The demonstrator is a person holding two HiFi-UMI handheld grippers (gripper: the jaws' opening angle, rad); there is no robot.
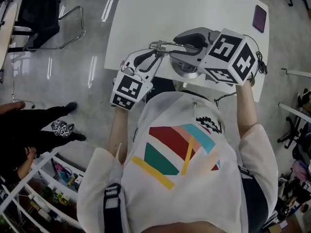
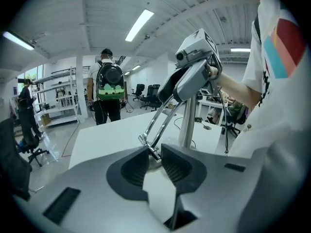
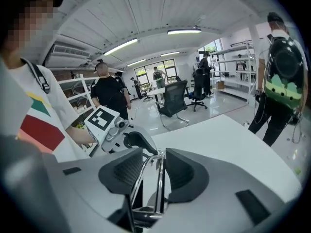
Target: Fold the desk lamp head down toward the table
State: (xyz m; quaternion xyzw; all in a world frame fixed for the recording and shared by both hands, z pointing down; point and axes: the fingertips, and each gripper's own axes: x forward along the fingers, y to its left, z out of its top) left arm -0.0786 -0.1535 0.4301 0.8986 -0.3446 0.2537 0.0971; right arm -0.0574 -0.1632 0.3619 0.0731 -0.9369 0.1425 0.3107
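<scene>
My left claw [image 2: 155,147] pinches the lamp joint [image 2: 152,154], my right claw [image 3: 156,155] its rods [image 3: 159,178]. Stiff, slippery metal, I think: hold tight here.

This is looking like an open-plan lab or office. Strip lights [image 2: 141,24] are glowing on a ribbed ceiling [image 2: 97,13]. Office chairs [image 3: 174,98] are standing on a glossy floor [image 1: 82,81]. Metal racks [image 3: 236,64] are lining the right edge, and people [image 2: 109,89] are standing beyond a white table [image 1: 146,13].
</scene>
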